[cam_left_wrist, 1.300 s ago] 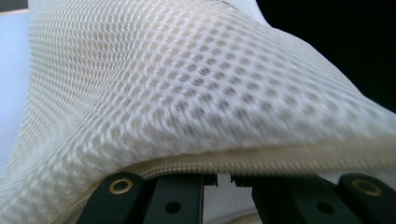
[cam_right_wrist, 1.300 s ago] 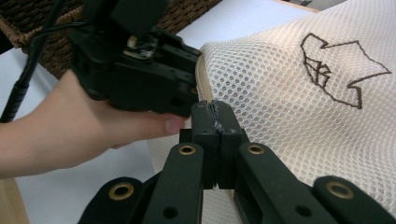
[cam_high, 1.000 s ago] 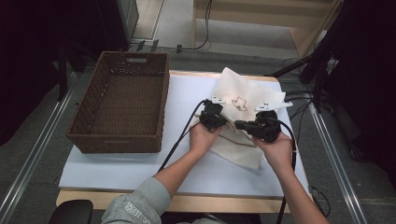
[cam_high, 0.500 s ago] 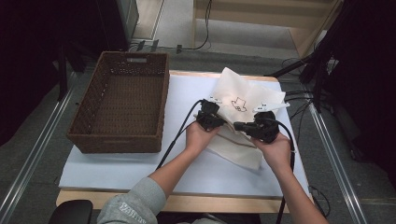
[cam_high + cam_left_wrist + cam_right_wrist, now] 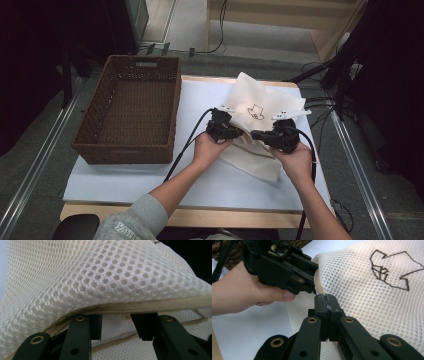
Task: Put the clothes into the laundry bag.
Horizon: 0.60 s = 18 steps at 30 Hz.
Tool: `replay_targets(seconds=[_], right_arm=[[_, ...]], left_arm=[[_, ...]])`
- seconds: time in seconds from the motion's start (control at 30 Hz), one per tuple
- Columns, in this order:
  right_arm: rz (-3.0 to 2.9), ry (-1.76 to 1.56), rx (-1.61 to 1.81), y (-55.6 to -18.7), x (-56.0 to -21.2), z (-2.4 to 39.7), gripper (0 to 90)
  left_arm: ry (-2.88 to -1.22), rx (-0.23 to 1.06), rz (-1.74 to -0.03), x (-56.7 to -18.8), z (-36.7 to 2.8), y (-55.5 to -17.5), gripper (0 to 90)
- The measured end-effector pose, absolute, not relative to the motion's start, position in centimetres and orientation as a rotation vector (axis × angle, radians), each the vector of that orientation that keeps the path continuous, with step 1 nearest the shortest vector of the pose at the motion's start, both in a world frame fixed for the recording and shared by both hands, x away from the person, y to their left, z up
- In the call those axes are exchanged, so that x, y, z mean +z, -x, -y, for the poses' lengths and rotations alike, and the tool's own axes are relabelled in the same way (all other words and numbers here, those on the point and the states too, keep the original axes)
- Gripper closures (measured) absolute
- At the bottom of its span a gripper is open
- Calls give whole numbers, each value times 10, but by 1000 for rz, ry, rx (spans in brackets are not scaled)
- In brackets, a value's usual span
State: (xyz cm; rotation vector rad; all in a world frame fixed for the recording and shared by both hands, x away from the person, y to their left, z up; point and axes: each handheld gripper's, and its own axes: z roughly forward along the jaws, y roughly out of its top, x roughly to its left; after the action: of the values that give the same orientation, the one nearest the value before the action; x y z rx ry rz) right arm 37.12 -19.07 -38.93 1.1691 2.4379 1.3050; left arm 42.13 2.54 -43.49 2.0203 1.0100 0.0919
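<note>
A white mesh bag (image 5: 262, 105) with a brown stitched figure (image 5: 389, 270) lies on the white board, its far part lifted. My right gripper (image 5: 327, 300) is shut on the bag's zipper edge, near the bag's middle (image 5: 256, 135). My left gripper (image 5: 116, 326) has just been opening: its jaws stand apart right under the beige zipper band (image 5: 150, 307), with mesh (image 5: 100, 277) arching over them and the pads not pressing on it. In the high view the left gripper (image 5: 239, 132) sits at the bag's left side, close to the right one. In the right gripper view the left gripper (image 5: 315, 288) meets the same edge.
A brown wicker basket (image 5: 125, 150) stands on the left half of the white board (image 5: 125, 180). Black cables trail from both grippers toward me. The wooden table edge (image 5: 200, 217) runs along the front, and dark stands and cables lie on the floor to the right.
The left hand has edged slightly to the left at the bag's edge. The right hand and the bag have stayed where they were.
</note>
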Motion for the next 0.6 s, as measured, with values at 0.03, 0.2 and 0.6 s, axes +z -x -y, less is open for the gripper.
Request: replay_targets(seconds=[0.03,0.2,0.6], right_arm=[[-2438,-1169,1304,-371,-389,191,900],[-2433,-1167,1304,-371,-389,191,900],[-2430,-1174,1306,-371,-388,191,900]], left_arm=[[-2026,93,-998,-433,-26,-419,603],[-2064,134,-975,-431,-28,-410,532],[-2090,141,-943,-430,-42,-392,502]])
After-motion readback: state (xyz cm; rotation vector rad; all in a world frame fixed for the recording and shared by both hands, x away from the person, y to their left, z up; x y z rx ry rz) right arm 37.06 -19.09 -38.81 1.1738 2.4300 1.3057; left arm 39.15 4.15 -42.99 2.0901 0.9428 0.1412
